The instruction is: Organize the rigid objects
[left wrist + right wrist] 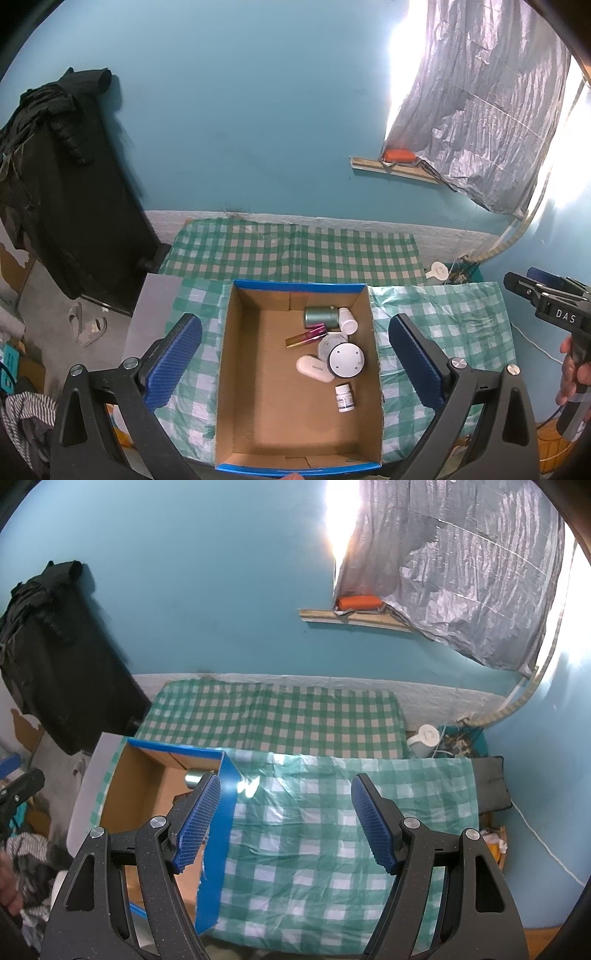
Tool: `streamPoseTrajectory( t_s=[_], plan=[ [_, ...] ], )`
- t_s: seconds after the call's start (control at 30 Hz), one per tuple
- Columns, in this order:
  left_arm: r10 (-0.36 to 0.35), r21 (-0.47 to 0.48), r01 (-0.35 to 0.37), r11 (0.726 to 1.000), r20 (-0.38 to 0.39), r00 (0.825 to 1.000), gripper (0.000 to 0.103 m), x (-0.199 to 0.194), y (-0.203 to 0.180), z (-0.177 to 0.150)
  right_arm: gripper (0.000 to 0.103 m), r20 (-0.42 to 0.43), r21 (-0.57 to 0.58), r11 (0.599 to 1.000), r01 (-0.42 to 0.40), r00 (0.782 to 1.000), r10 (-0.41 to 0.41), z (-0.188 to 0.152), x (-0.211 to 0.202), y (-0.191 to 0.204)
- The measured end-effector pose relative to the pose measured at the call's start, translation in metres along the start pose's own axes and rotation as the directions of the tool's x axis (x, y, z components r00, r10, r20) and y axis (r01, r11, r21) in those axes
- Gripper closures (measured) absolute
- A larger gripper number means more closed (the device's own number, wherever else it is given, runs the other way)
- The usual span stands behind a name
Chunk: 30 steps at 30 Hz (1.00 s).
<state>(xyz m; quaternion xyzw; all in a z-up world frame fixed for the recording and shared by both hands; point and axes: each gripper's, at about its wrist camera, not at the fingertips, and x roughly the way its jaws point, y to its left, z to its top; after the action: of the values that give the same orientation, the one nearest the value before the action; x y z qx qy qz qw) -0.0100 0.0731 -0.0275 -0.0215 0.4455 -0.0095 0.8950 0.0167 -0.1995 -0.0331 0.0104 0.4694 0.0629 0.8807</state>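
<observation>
Over on the left, dark clothes [55, 177] hang against the blue wall. The left gripper [295, 354] hovers over the cardboard box [236, 369] on the checked counter [443, 317], jaws spread wide and holding nothing. Only its camera looks down into the box: a green tin [320, 318], two white bottles [348, 320] [344, 397], a pink-and-gold tube [306, 335], a white case [314, 368] and a round white lid [346, 360] cluster toward the box's right side. The right gripper [286, 823] hangs farther right, jaws apart and empty, straddling the box's blue right wall [218, 834] and bare cloth; from there only a metal glint shows inside the box. The left view alone catches the hand [570, 373] on that gripper's handle.
</observation>
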Motion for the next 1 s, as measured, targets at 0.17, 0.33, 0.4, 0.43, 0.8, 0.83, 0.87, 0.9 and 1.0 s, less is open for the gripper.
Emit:
streamPoseTrajectory(
  t_s=[0.17, 0.33, 0.4, 0.43, 0.8, 0.83, 0.87, 0.9, 1.0],
  plan=[
    [0.003, 0.005, -0.003, 1.0, -0.001, 1.0, 0.001, 0.001, -0.002, 0.001, 0.03, -0.005, -0.004, 1.0, -0.004, 1.0, 0.004, 0.0, 0.002, 0.0],
    [0.015, 0.0, -0.015, 1.0, -0.003, 1.0, 0.001, 0.002, -0.006, 0.0, 0.03, -0.004, -0.005, 1.0, -0.004, 1.0, 0.004, -0.001, 0.002, -0.001],
    [0.016, -0.007, -0.016, 1.0, -0.003, 1.0, 0.001, 0.003, -0.006, 0.0, 0.03, -0.001, -0.002, 1.0, -0.003, 1.0, 0.003, 0.0, 0.002, -0.003],
    [0.016, -0.01, -0.016, 1.0, -0.004, 1.0, 0.001, 0.003, -0.006, 0.0, 0.03, 0.0, -0.003, 1.0, -0.002, 1.0, 0.002, 0.0, 0.002, -0.003],
    [0.02, 0.013, -0.02, 1.0, -0.009, 1.0, 0.001, 0.003, -0.013, -0.001, 0.03, 0.003, -0.001, 1.0, -0.001, 1.0, 0.001, 0.0, 0.002, -0.007],
    [0.02, 0.012, -0.02, 1.0, -0.008, 1.0, 0.001, 0.003, -0.013, 0.0, 0.03, 0.004, -0.001, 1.0, -0.001, 1.0, 0.001, 0.0, 0.002, -0.007],
    [0.019, 0.013, -0.019, 1.0, -0.009, 1.0, 0.001, 0.003, -0.013, -0.001, 0.03, 0.003, -0.002, 1.0, -0.001, 1.0, 0.001, 0.0, 0.002, -0.007],
    [0.02, 0.014, -0.02, 1.0, -0.009, 1.0, 0.001, 0.003, -0.014, -0.001, 0.03, 0.003, -0.003, 1.0, -0.002, 1.0, 0.003, 0.0, 0.001, -0.008],
    [0.021, 0.017, -0.021, 1.0, -0.01, 1.0, 0.001, 0.003, -0.015, -0.002, 0.03, 0.0, -0.006, 1.0, -0.006, 1.0, 0.006, 0.001, 0.0, -0.008]
  ],
)
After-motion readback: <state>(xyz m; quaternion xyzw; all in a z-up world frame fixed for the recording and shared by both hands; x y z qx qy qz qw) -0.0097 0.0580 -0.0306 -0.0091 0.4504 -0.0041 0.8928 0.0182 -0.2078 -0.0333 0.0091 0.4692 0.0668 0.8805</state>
